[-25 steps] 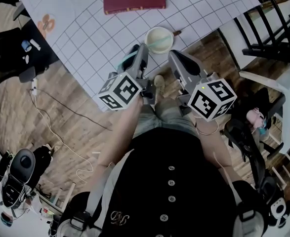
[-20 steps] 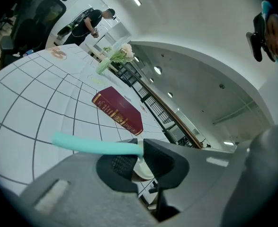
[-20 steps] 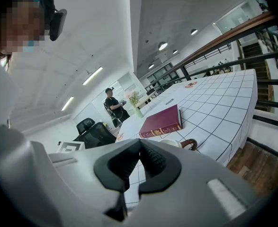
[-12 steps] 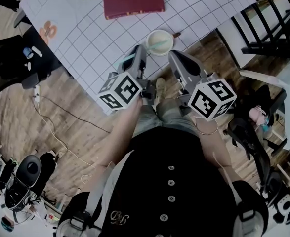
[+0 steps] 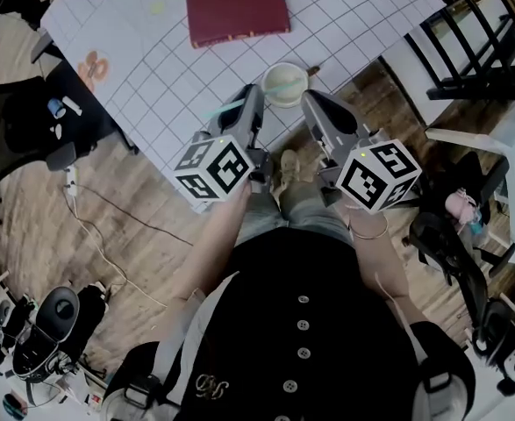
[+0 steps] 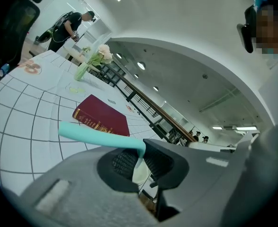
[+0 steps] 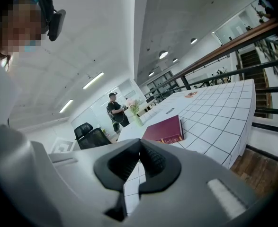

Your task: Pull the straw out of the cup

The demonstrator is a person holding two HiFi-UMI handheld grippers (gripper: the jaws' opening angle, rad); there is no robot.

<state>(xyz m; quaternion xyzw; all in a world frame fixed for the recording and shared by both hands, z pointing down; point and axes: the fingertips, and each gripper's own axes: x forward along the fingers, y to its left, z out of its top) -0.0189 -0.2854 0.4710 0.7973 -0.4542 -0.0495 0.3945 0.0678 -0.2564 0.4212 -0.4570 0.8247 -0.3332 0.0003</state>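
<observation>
A pale cup (image 5: 285,84) stands on the white gridded table (image 5: 152,60) near its front edge. My left gripper (image 5: 255,96) is just left of the cup, shut on the teal straw (image 6: 101,135). In the left gripper view (image 6: 139,157) the straw sticks out to the left from the pads and bends down behind them. Its lower end is hidden, so I cannot tell if it is still in the cup. A teal tip (image 5: 214,113) shows left of that gripper. My right gripper (image 5: 315,103) hangs right of the cup. It (image 7: 139,157) is shut on nothing.
A dark red book (image 5: 237,10) lies farther back on the table, also visible as the book (image 6: 101,117) and the book (image 7: 165,130). A vase of flowers (image 6: 89,63) stands at the far end. Black railings and a chair (image 5: 468,51) are at the right, over wooden floor.
The straw lay across the cup's mouth; now its teal end shows left of the left gripper, which has lifted slightly. The right gripper has stayed put.
</observation>
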